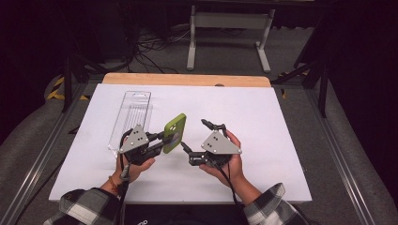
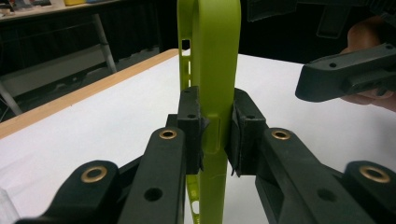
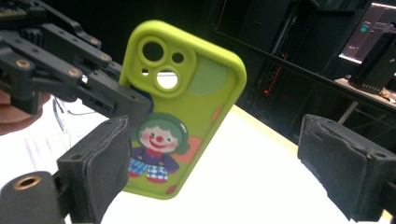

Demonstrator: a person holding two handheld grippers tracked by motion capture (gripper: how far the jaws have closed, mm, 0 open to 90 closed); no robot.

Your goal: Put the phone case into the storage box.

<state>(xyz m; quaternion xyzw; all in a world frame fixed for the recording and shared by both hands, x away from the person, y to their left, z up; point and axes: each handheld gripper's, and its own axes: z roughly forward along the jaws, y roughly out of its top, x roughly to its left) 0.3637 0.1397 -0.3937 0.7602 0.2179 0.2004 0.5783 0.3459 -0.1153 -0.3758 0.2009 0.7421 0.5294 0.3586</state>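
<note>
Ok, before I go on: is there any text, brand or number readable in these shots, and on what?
None can be read.
Phone case, held by the left tool: a clown picture, no lettering.
Black box in the right gripper view's background: a small pale label, too blurred to read.
Dark item at the table's near edge: faint marks, too small to read.

Lime-green phone case [image 3: 184, 112] with clown print, upright, raised above the white table [image 1: 281, 122].
</note>
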